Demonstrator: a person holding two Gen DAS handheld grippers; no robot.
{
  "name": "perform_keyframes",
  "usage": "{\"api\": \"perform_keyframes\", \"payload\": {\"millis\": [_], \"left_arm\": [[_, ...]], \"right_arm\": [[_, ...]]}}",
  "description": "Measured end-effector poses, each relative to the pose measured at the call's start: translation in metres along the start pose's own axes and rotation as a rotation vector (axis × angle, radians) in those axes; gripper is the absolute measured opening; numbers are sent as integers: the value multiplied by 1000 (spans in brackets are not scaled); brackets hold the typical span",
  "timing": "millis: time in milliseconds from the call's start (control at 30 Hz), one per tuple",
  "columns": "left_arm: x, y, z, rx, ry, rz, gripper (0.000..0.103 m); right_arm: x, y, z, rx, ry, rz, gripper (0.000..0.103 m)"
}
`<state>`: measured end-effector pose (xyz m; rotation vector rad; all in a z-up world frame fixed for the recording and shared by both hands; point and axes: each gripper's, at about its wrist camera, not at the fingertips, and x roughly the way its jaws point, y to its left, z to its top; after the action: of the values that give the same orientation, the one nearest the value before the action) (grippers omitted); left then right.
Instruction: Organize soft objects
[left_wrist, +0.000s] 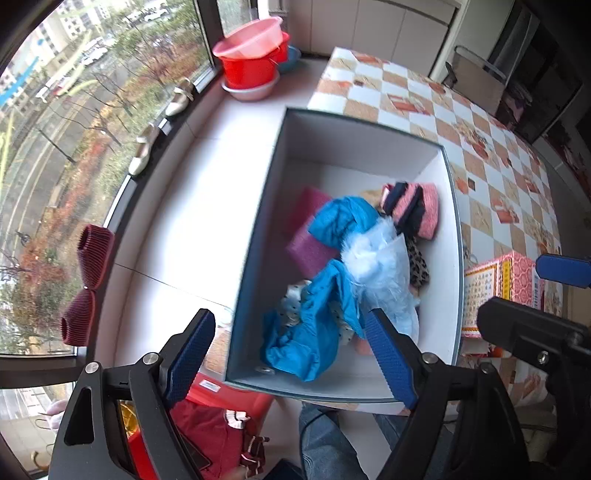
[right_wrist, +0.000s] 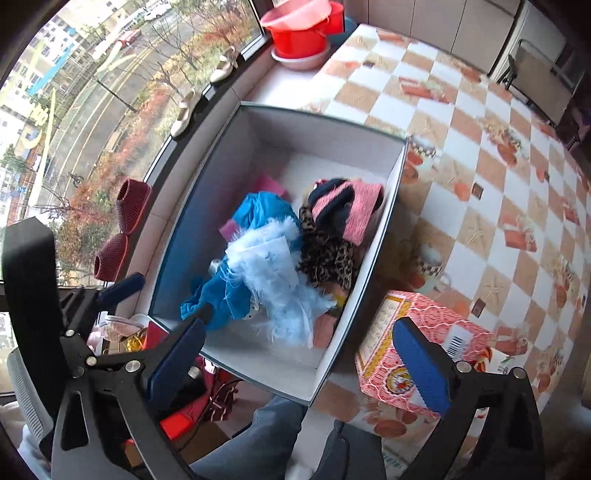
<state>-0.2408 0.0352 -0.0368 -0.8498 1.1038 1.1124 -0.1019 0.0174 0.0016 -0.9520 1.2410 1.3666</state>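
Observation:
A grey-walled box (left_wrist: 258, 229) (right_wrist: 373, 258) stands on the tiled table edge. It holds soft things: a blue garment with pale blue fluff (left_wrist: 332, 295) (right_wrist: 258, 266), a pink and navy striped piece (left_wrist: 413, 210) (right_wrist: 351, 206), a leopard-print piece (right_wrist: 325, 258) and a magenta sponge (left_wrist: 314, 247). My left gripper (left_wrist: 291, 354) is open and empty above the box's near end. My right gripper (right_wrist: 303, 362) is open and empty above the box's near right corner.
A pink patterned carton (right_wrist: 413, 343) (left_wrist: 498, 284) stands right of the box on the checked tablecloth (right_wrist: 498, 166). Red and pink basins (left_wrist: 255, 55) are stacked at the far window corner. Shoes and maroon slippers (left_wrist: 88, 280) line the window sill. Red clothes (left_wrist: 210, 435) lie below.

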Motion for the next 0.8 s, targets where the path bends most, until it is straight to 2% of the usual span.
{"api": "perform_keyframes", "payload": {"millis": [67,100,133,267,500,800], "left_arm": [[-1,6,2,-24,29,-62,86],[1,9,3,-33,64,-129,86],[1,11,3,-35,80,-149,86],[-12,9,-1,0,48,-75,86],[-31,15,-9,-28,30,-86,86],[-39,16,-15,-22,11,-51,86]], "right_arm": [[-7,2,0,-11,-17,-6,102],[-11,3,-1,-15,-27,-12,102],[-13,5,-1,-19,-32,-13,102],[-24,8,-3,-29,-45,-9,102],[-32,16,-5,-53,-55,-26,102],[-33,23,-6,-63,-57,-41,102]]}}
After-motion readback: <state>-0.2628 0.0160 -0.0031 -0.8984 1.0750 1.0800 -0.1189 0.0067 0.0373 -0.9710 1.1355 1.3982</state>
